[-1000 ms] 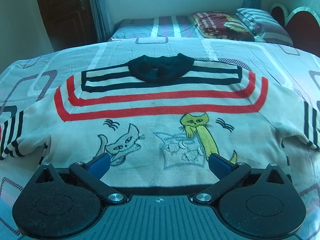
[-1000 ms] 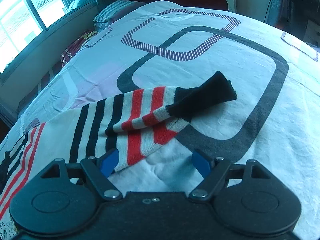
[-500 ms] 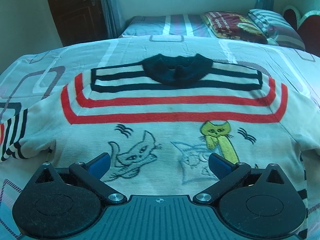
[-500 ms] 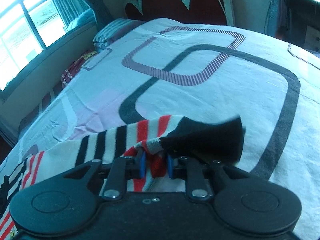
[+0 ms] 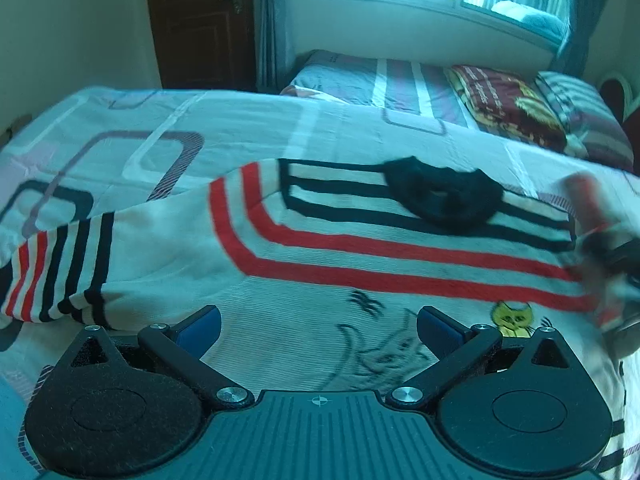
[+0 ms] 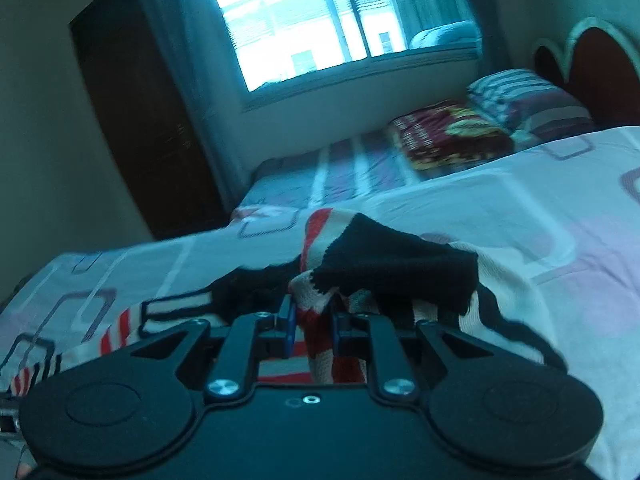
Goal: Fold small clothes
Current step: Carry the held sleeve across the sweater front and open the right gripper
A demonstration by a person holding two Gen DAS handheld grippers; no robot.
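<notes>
A small white sweater (image 5: 320, 264) with red and black stripes, a black collar (image 5: 444, 196) and cat drawings lies flat on the bed. My left gripper (image 5: 318, 326) is open and empty, low over the sweater's lower front. Its left sleeve (image 5: 52, 276) lies out to the left. My right gripper (image 6: 313, 330) is shut on the right sleeve (image 6: 384, 272), with its black cuff, and holds it lifted over the sweater's body. The right gripper shows blurred at the right edge of the left wrist view (image 5: 608, 256).
The bed sheet (image 5: 132, 148) has grey rounded-square patterns. A second bed (image 5: 400, 80) with pillows (image 5: 512, 108) stands behind, under a window (image 6: 320, 20). A dark wooden door (image 5: 200, 20) is at the back left. A headboard (image 6: 592, 60) is at the right.
My right gripper, shut on the sleeve since half a second ago, has lifted it and swung it left over the sweater. My left gripper has shifted left along the sweater, still open.
</notes>
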